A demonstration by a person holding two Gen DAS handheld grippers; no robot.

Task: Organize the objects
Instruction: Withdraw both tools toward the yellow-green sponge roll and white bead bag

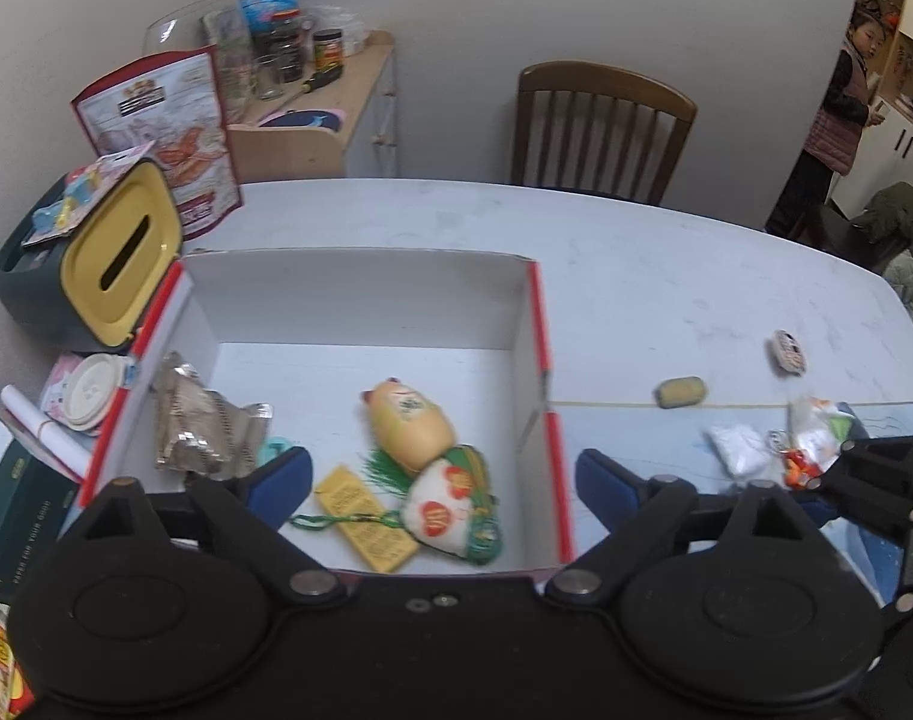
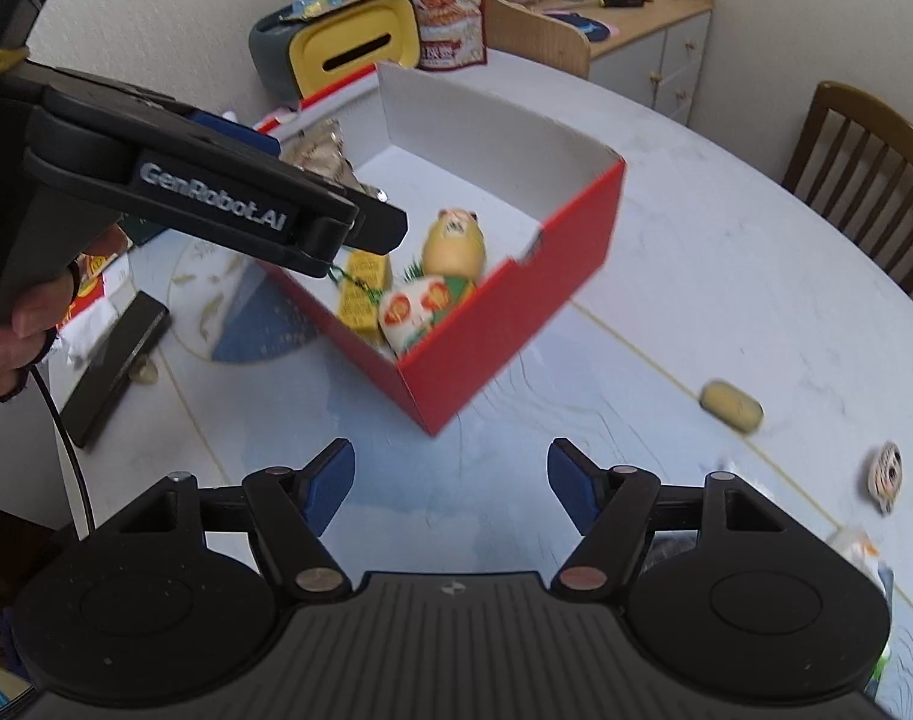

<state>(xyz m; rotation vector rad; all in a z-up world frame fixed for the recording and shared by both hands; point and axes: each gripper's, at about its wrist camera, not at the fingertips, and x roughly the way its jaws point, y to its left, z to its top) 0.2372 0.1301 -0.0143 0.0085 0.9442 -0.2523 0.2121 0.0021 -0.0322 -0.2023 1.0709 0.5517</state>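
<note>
Both tongs, left (image 1: 441, 480) over the box (image 1: 540, 324) and right (image 2: 450, 477) beside it, are seen spread and empty; ahead-right of them the small yellow bar (image 2: 731, 407), judged light and stiff, is best pinched across its short sides.

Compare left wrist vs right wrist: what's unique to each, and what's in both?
Left wrist only: the person standing in the doorway, the white lid left of the box, the white packet on the table.

Right wrist only: the left gripper from outside, its hand, the box's red outer wall.

Both: the open box, pig figurine, gold bar charm, yellow oval piece, tissue box.
</note>
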